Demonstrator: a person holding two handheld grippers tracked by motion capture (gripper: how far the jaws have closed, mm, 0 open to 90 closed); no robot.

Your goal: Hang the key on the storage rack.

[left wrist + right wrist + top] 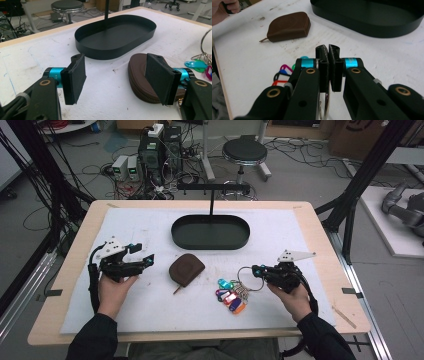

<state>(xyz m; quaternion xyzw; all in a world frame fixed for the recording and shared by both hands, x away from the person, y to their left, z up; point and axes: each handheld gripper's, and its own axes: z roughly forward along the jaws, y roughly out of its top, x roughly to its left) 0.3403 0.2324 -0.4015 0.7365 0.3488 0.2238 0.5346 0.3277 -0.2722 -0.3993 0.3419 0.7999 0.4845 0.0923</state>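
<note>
A bunch of keys with coloured tags lies on the white mat, hanging from a large metal key ring. My right gripper is shut on that key ring; in the right gripper view its pads are pressed together and the ring's wire runs down between the jaws, with the coloured tags to their left. A brown zipped pouch lies mid-table. To the left of the pouch my left gripper stands open with nothing between its pads, and the pouch sits behind its right pad.
A black oval tray with an upright post and crossbar stands at the back centre of the mat. The tray's wall is just beyond the left gripper. A stool and cables are on the floor behind the table.
</note>
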